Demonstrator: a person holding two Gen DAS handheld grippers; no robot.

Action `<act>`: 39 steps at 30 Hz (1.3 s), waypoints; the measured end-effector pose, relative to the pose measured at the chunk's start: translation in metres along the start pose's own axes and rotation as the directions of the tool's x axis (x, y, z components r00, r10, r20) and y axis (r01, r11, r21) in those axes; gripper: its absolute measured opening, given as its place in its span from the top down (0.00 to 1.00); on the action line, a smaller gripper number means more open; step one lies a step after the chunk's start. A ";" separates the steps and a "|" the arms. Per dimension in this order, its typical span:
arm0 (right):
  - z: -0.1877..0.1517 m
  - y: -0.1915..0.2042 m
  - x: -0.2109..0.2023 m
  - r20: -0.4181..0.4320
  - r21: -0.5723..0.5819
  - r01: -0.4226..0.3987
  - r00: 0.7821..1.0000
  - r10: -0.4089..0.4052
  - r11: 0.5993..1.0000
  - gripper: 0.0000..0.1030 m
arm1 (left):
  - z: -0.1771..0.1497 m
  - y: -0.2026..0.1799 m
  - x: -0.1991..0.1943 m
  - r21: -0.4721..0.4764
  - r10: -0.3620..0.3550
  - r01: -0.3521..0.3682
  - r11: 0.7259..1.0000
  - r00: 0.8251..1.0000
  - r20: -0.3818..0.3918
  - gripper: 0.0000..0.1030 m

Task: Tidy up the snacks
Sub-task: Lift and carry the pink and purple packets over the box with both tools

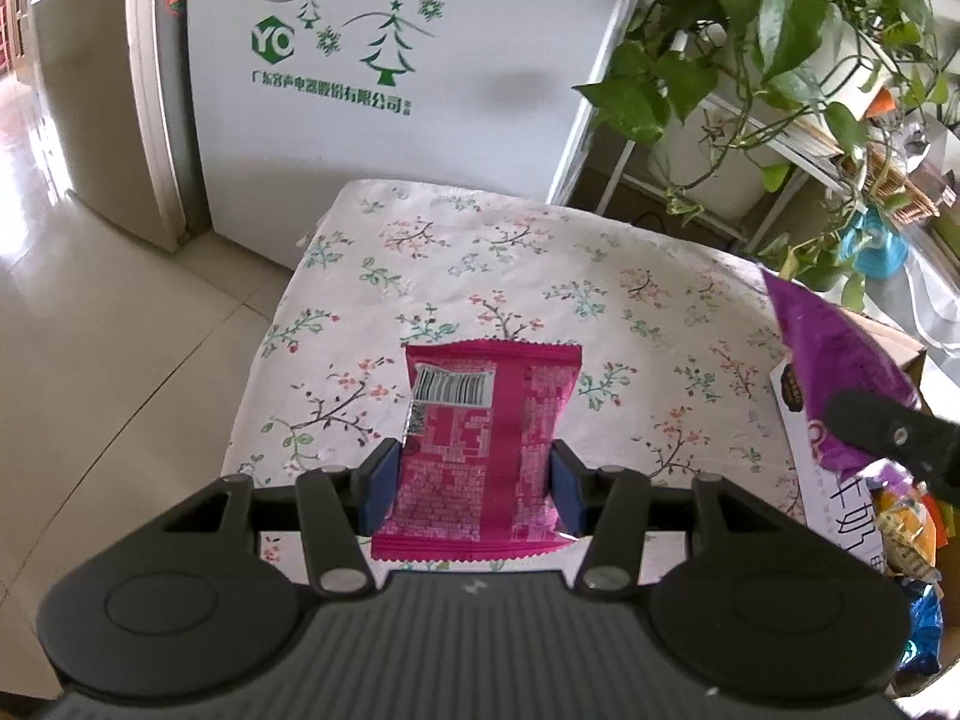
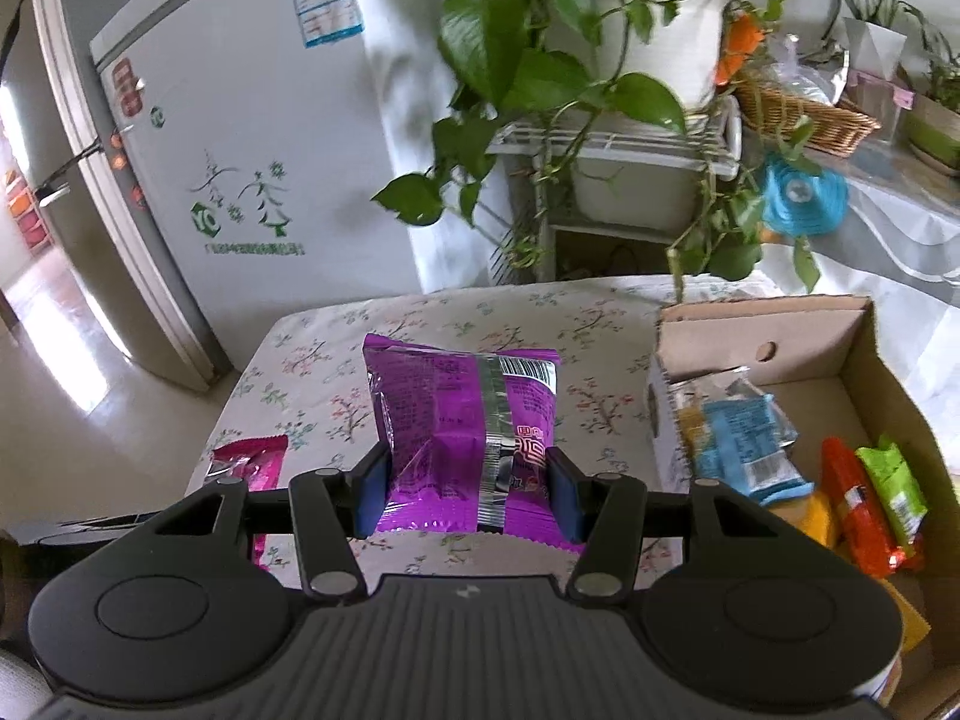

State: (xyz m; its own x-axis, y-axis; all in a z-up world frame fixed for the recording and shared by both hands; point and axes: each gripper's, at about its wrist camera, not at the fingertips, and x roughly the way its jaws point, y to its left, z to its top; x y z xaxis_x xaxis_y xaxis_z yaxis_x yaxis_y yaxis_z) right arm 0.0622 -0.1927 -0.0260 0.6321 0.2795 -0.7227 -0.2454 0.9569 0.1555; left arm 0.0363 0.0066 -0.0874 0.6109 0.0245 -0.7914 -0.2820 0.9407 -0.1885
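Note:
My left gripper (image 1: pixel 474 489) is shut on a pink snack packet (image 1: pixel 480 444), barcode side up, over the floral tablecloth (image 1: pixel 540 252). My right gripper (image 2: pixel 468 495) is shut on a purple snack packet (image 2: pixel 456 414), held above the cloth left of an open cardboard box (image 2: pixel 852 360). The box holds several snacks, among them a blue packet (image 2: pixel 744 438), an orange one (image 2: pixel 852 504) and a green one (image 2: pixel 894 486). The purple packet (image 1: pixel 834 354) and the right gripper's finger (image 1: pixel 888 432) show at the right edge of the left wrist view. The pink packet (image 2: pixel 252 468) shows low left in the right wrist view.
A white fridge (image 1: pixel 390 90) stands behind the table. A potted trailing plant (image 2: pixel 600 48) on a white rack (image 2: pixel 618 150) hangs over the table's far right corner. A wicker basket (image 2: pixel 798 114) and blue object (image 2: pixel 804 198) sit further right. Tiled floor (image 1: pixel 108 360) lies left.

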 end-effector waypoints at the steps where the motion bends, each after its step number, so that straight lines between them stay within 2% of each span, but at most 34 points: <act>1: 0.001 -0.003 -0.002 0.006 0.005 0.003 1.000 -0.003 1.000 0.42 | 0.000 -0.002 -0.001 0.006 -0.003 0.003 1.000 1.000 0.004 0.50; 11: 0.009 -0.044 -0.031 0.083 0.096 0.030 0.996 -0.038 0.995 0.42 | -0.005 -0.018 -0.013 0.007 -0.089 0.089 0.996 0.995 0.032 0.50; 19: 0.016 -0.090 -0.058 0.154 0.227 0.040 0.985 -0.076 0.973 0.42 | -0.009 -0.058 -0.027 0.013 -0.177 0.177 0.984 0.984 0.031 0.50; 28: 0.016 -0.147 -0.085 0.218 0.411 0.005 0.970 -0.103 0.912 0.42 | -0.004 -0.119 -0.039 0.073 -0.289 0.286 0.955 0.956 0.040 0.50; 34: 0.010 -0.168 -0.089 0.201 0.510 -0.013 0.974 -0.105 0.860 0.42 | -0.006 -0.162 -0.036 0.117 -0.344 0.340 0.933 0.939 0.020 0.50; 39: 0.005 -0.175 -0.088 0.176 0.563 -0.003 0.977 -0.117 0.827 0.42 | -0.008 -0.194 -0.028 0.119 -0.386 0.385 0.915 0.922 -0.017 0.50</act>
State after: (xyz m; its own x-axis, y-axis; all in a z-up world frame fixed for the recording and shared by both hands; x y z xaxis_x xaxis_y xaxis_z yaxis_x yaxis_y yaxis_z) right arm 0.0534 -0.3844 0.0136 0.7760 0.1752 -0.6059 0.2093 0.8347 0.5094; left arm 0.0683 -0.1794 -0.0331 0.6597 -0.3461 -0.6671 0.0651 0.9106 -0.4081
